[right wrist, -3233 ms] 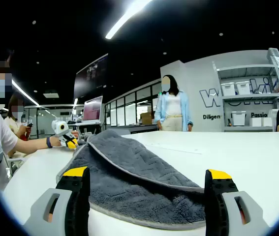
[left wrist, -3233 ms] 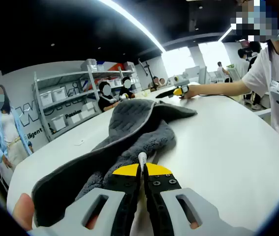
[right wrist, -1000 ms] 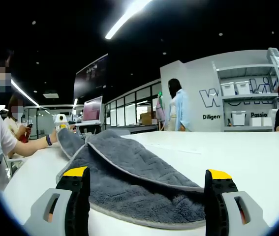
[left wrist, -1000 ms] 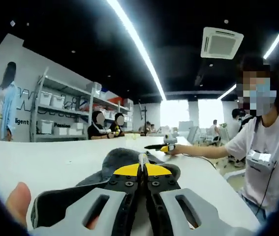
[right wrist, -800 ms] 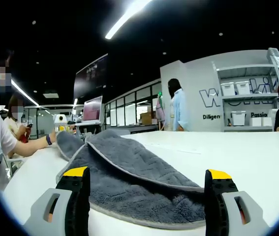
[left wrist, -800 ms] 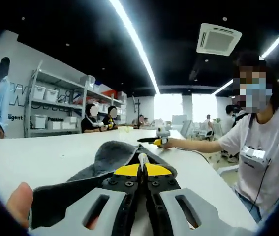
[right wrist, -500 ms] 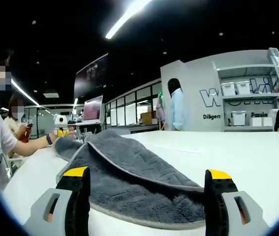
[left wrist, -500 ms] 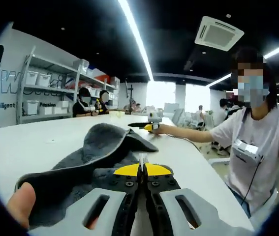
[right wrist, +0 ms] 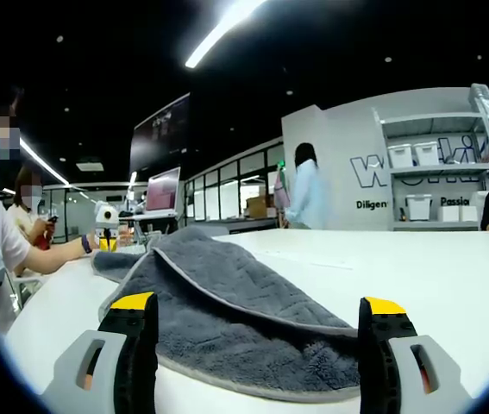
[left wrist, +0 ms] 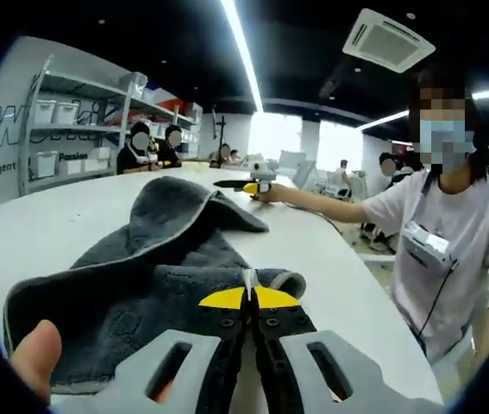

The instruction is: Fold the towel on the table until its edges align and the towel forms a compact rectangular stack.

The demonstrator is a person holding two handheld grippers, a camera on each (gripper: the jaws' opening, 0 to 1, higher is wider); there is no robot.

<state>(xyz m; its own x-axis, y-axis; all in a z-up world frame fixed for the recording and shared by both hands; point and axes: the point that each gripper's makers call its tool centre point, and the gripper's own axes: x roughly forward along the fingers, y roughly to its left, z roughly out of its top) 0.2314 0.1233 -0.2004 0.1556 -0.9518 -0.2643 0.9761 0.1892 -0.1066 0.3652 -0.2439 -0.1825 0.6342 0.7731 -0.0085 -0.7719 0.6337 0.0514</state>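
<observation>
Grey and fluffy, the towel lay in a loose, rumpled heap on the white table. In the left gripper view, the left gripper had its yellow-tipped jaws pressed tight together, and a fold of the towel's near edge was pinched between them. A fingertip of the person holding it showed at the lower left. Across the table, the right gripper lay low on the tabletop at the end of the person's stretched-out arm, just beside the far end of the towel. In the right gripper view, the right gripper had its two jaws spread wide apart with nothing between them, and the towel lay on the table just past them, one layer flopped over another. The left gripper showed far off at the towel's other end. Shelves with white boxes stood by the back wall.
</observation>
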